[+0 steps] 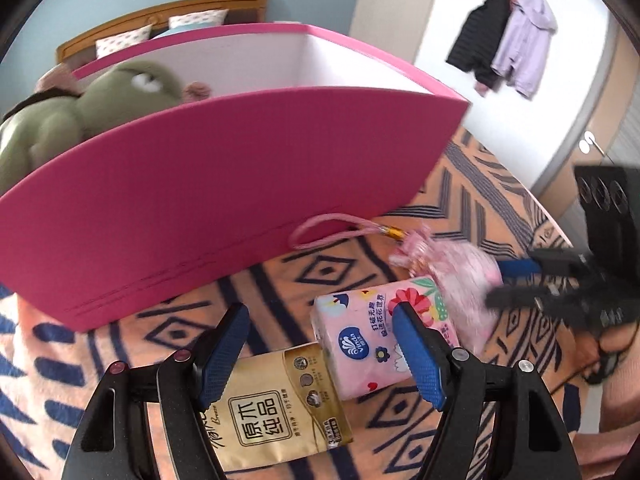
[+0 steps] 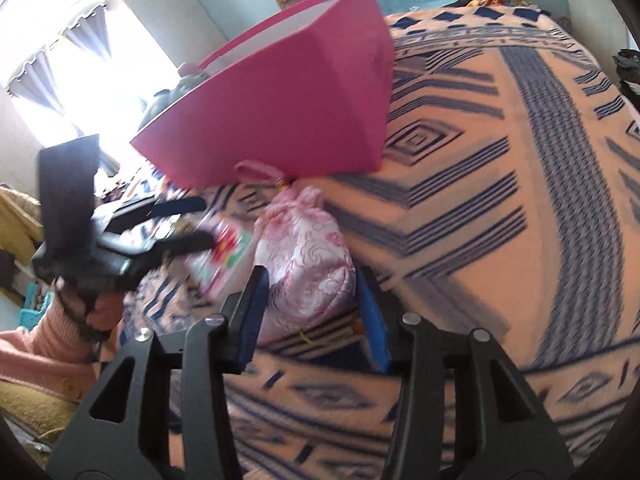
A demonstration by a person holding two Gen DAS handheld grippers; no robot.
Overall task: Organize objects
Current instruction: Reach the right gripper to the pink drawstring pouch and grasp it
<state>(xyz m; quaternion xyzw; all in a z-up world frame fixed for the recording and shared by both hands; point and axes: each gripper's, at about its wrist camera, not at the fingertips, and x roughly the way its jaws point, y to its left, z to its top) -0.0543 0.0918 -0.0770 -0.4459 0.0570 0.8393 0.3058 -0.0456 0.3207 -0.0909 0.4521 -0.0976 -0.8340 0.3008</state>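
A: What lies at the left gripper (image 1: 320,344)?

B: Its blue-padded jaws stand apart, pressing on nothing; between them, on an orange blanket (image 1: 472,192) with dark blue diamonds, lie two tissue packs touching each other; the gold pack (image 1: 276,404) sits nearer the gripper's base and bears large Chinese characters, with "Breeze" in small script; the pink pack (image 1: 360,340), past it toward the right-hand finger, carries a blue "Vinda" badge, flowers and more Chinese text too small to read.

A: And the right gripper (image 2: 310,316)?

B: Its jaws flank a pink brocade pouch (image 2: 308,256); the left pad meets the cloth, but whether the right pad presses I cannot tell; the pouch's looped cord (image 1: 320,232) runs ahead to the foot of a tall pink box (image 1: 208,184); a green plush toy (image 1: 92,108) pokes from its top, beyond the left gripper.
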